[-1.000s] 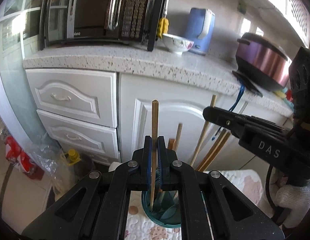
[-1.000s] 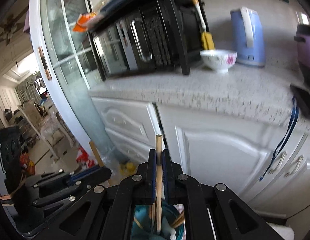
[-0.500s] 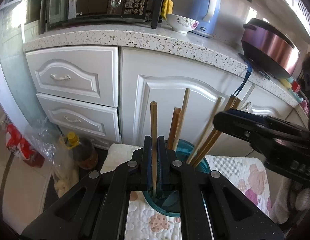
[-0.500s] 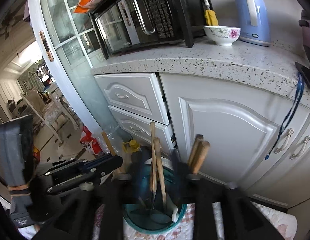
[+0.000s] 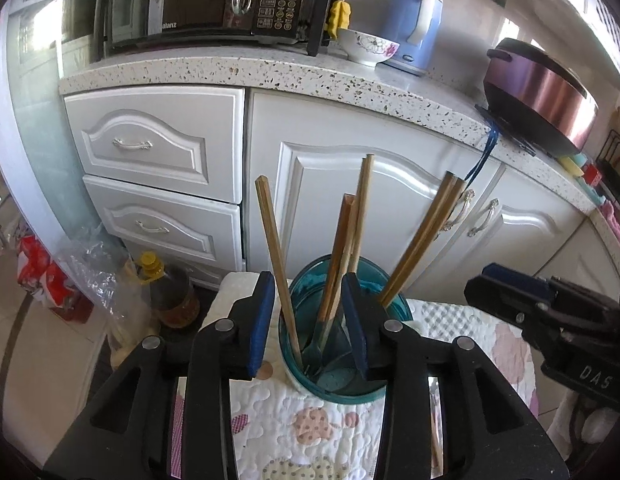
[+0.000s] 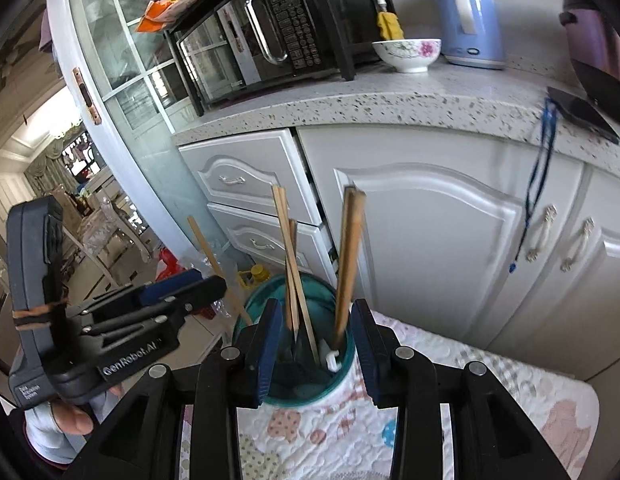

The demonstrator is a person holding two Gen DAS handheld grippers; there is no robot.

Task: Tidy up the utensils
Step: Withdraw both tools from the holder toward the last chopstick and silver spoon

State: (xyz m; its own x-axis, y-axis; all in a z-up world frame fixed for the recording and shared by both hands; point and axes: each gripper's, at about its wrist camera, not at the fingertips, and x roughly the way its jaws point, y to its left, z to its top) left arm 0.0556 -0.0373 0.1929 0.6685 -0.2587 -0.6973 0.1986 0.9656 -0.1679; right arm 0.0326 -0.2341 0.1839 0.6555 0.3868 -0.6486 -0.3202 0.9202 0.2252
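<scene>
The white kitchen cabinet (image 5: 350, 184) fills the far side of both views, with its speckled top above. Nearer is the table (image 5: 310, 432), covered with a quilted flowery cloth. On the cloth stands the teal holder cup (image 5: 394, 308), and in it are the chopsticks (image 5: 352, 240), upright or leaning on the rim, together with a fork (image 5: 314, 354) that has a wooden handle.

My left claw (image 5: 307, 320) is released: its blue pads stand apart on the two sides of the cup mouth, and one chopstick (image 5: 275, 256) leans between them without being pressed. My right claw (image 6: 316, 344) is released too, its jaws wide on both sides of the same cup, and it carries nothing. Each claw appears at the side of the other's view, very near.

I judge that the sticks are now delivered, and the step in hand is to leave the cup cleanly. To do it well, I should lift each claw straight up along the sticks before going sideways, so the pads do not catch a leaning tip and pull the cup over.

Open room is above the cup and toward me. The cup stands near the far edge of the table, with a bottle (image 5: 169, 288) on the floor beyond, so I avoid any push away from me, and I move one claw at a time.
</scene>
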